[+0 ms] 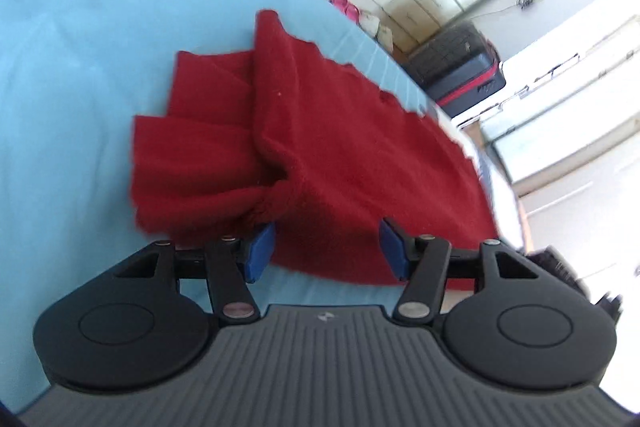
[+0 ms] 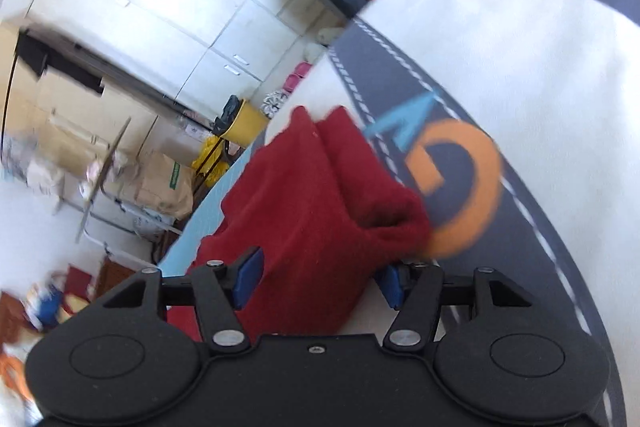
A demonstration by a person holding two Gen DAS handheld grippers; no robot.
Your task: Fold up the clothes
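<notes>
Red fleece, thick and soft, lies bunched on a light blue sheet [image 1: 72, 67]: this red fleece garment [image 1: 320, 147] sits dead ahead of both tools. The left gripper [image 1: 327, 247] hovers wide open at the near hem, blue pads [image 1: 259, 251] spread either side of the cloth and gripping nothing, though a rolled fold brushes the left pad. The garment's long axis looks to run away from the left gripper toward the far corner. The right gripper [image 2: 319, 278] is just as widely parted, red fabric bulging up between its fingers, not clamped. Both are equally close, so either could close on an edge. It looks partly folded, layers stepped on one side. A white patterned cloth [image 2: 520, 47] lies beyond.
</notes>
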